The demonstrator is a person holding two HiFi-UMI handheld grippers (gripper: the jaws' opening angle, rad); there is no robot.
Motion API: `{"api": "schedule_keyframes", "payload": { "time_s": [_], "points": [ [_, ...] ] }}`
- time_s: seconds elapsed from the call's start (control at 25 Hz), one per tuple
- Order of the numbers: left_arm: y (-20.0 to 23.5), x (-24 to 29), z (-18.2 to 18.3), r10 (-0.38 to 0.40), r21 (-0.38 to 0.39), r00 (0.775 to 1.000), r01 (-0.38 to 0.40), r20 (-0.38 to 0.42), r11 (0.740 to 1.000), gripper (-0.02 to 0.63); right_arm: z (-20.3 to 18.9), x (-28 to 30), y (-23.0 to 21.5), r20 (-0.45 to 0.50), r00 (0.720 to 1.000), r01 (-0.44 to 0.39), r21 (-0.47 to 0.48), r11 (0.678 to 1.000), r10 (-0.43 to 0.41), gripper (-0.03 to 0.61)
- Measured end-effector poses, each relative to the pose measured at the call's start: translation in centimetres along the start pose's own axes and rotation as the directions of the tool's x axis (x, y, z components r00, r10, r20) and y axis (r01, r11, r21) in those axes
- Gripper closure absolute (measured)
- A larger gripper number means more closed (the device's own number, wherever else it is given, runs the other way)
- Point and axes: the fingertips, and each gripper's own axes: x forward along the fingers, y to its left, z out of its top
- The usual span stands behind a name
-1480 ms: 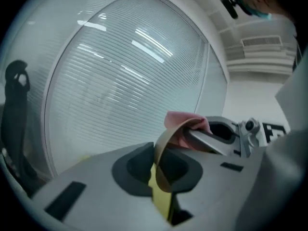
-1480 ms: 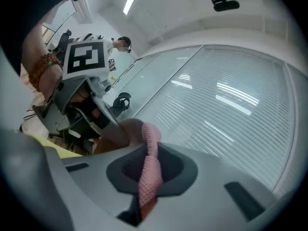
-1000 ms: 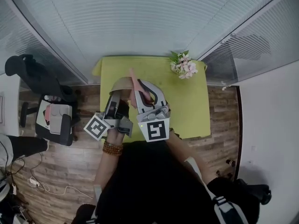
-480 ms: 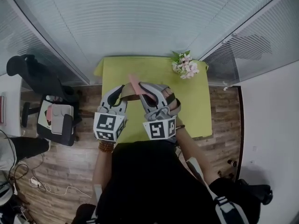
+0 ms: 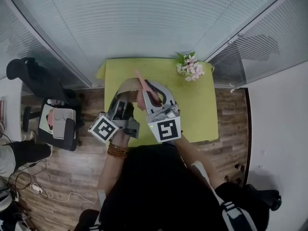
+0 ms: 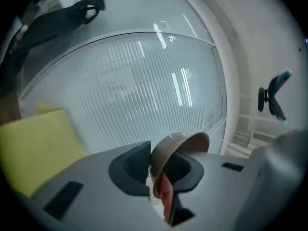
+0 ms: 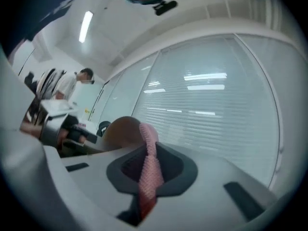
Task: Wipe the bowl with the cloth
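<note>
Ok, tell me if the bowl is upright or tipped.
Tipped: the bowl stands on edge, wall pinched between the fingers of the left gripper, whose jaws have just been closing.

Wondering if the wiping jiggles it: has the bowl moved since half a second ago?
Yes. The bowl shifted slightly toward the far edge of the green table.

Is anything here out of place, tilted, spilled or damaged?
Nothing looks spilled or damaged. Only the tan round bowl is tipped on edge above the green table, its rim pinched by the left gripper, whose jaws have just been closing. The right gripper pinches the pink cloth beside it.
</note>
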Motion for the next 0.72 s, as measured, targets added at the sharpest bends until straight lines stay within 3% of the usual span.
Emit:
{"api": "schedule_keyframes", "payload": {
  "time_s": [0.04, 0.08, 0.12, 0.2, 0.24, 0.28, 0.32, 0.36, 0.4, 0.44, 0.48, 0.52, 0.56, 0.64, 0.72],
  "points": [
    [0.5, 0.0, -0.3, -0.006, -0.07, 1.0, 0.008, 0.019, 0.998, 0.56, -0.4, 0.2, -0.2, -0.012, 1.0, 0.001, 0.089, 0.996, 0.0, 0.563],
    [0.7, 0.1, -0.7, -0.017, -0.088, 1.0, 0.018, 0.012, 0.996, 0.554, -1.0, 0.2, -0.4, -0.041, 0.999, 0.001, 0.133, 0.991, 0.005, 0.56],
    [0.7, 0.3, -1.2, -0.031, -0.046, 0.999, 0.03, -0.029, 0.999, 0.548, -1.6, 0.1, -0.6, -0.072, 0.997, 0.0, 0.12, 0.993, 0.009, 0.56],
    [0.1, 0.7, -2.5, -0.038, 0.149, 0.985, 0.064, -0.17, 0.987, 0.534, -2.3, -0.4, -0.9, -0.124, 0.992, -0.027, -0.038, 0.999, 0.022, 0.563],
    [-0.1, 0.8, -3.0, -0.01, 0.272, 0.973, 0.075, -0.232, 0.959, 0.522, -2.7, -0.5, -0.8, -0.155, 0.987, -0.057, -0.139, 0.989, 0.035, 0.563],
    [-0.2, 0.9, -3.2, 0.045, 0.415, 0.961, 0.075, -0.272, 0.907, 0.493, -3.2, -0.7, -0.5, -0.187, 0.981, -0.096, -0.241, 0.966, 0.051, 0.565],
    [0.1, 1.0, -3.3, 0.119, 0.564, 0.95, 0.069, -0.289, 0.823, 0.489, -3.8, -0.7, -0.2, -0.212, 0.975, -0.136, -0.328, 0.935, 0.068, 0.565],
    [0.5, 1.1, -3.4, 0.197, 0.697, 0.935, 0.069, -0.295, 0.714, 0.49, -4.2, -0.7, 0.1, -0.229, 0.97, -0.168, -0.387, 0.907, 0.081, 0.564],
    [1.0, 1.2, -3.8, 0.265, 0.787, 0.916, 0.081, -0.301, 0.612, 0.527, -4.6, -0.8, 0.2, -0.241, 0.966, -0.187, -0.419, 0.888, 0.09, 0.565],
    [1.5, 1.2, -4.3, 0.309, 0.825, 0.899, 0.095, -0.311, 0.557, 0.575, -4.9, -0.9, 0.2, -0.249, 0.964, -0.197, -0.436, 0.878, 0.093, 0.565],
    [1.8, 1.3, -4.7, 0.321, 0.819, 0.889, 0.096, -0.326, 0.565, 0.576, -5.1, -1.0, 0.2, -0.251, 0.964, -0.198, -0.441, 0.876, 0.092, 0.565],
    [2.0, 1.3, -4.8, 0.308, 0.779, 0.889, 0.08, -0.338, 0.622, 0.58, -5.2, -1.0, 0.2, -0.247, 0.965, -0.193, -0.431, 0.881, 0.09, 0.565],
    [2.1, 1.3, -4.8, 0.282, 0.718, 0.898, 0.054, -0.339, 0.694, 0.579, -5.2, -1.0, 0.2, -0.237, 0.968, -0.181, -0.411, 0.893, 0.087, 0.565],
    [2.0, 1.5, -4.5, 0.216, 0.573, 0.926, 0.0, -0.309, 0.819, 0.578, -4.9, -1.2, -0.2, -0.212, 0.976, -0.134, -0.362, 0.923, 0.058, 0.563],
    [1.5, 1.8, -3.9, 0.14, 0.416, 0.957, -0.022, -0.255, 0.909, 0.575, -4.2, -1.4, -0.9, -0.185, 0.983, -0.065, -0.293, 0.954, 0.01, 0.563]
  ]
}}
